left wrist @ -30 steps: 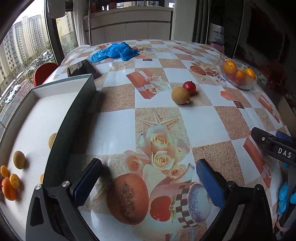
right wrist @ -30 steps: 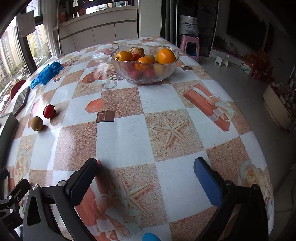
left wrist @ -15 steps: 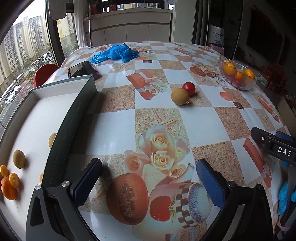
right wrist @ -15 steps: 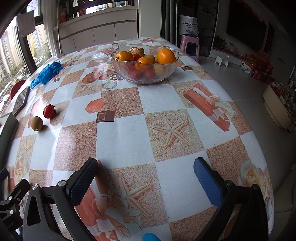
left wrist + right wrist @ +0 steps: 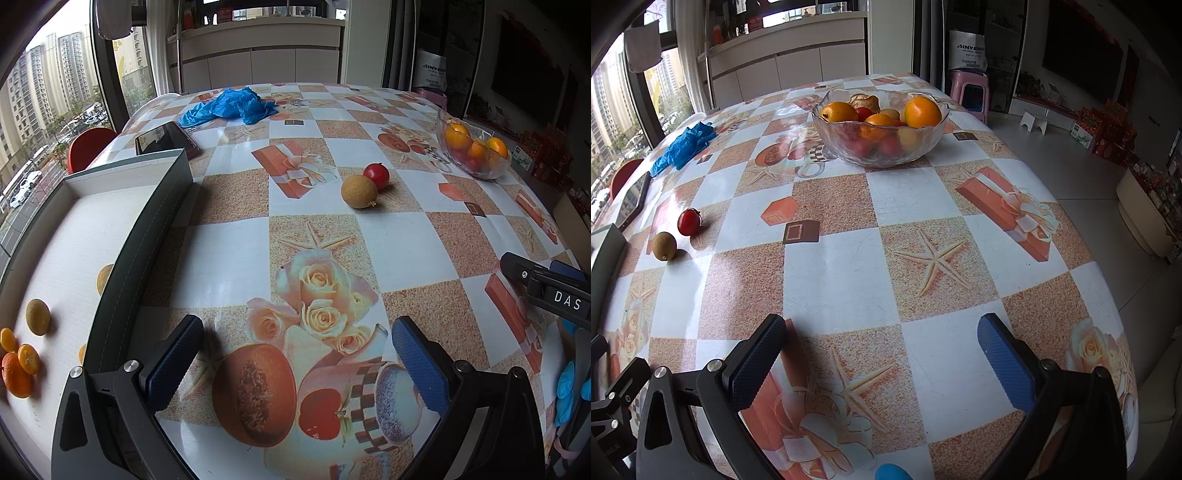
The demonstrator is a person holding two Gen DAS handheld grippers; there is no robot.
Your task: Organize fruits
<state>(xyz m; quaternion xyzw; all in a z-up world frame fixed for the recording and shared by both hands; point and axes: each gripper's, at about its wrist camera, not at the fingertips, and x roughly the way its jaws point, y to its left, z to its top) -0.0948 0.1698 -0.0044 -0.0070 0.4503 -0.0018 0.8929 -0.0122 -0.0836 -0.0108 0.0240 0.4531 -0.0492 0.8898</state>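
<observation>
Your left gripper point(image 5: 295, 354) and right gripper point(image 5: 882, 350) are both spread wide, holding nothing. Several small fruits already lie in the tray point(image 5: 147, 236). The brown fruit point(image 5: 358, 191) and red fruit point(image 5: 376, 176) remain mid-table; the glass bowl point(image 5: 879, 147) remains full.

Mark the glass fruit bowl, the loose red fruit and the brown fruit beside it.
glass fruit bowl point(image 5: 938, 127), right wrist view, right wall.
red fruit point(image 5: 376, 176), left wrist view, centre.
brown fruit point(image 5: 358, 191), left wrist view, centre.
</observation>
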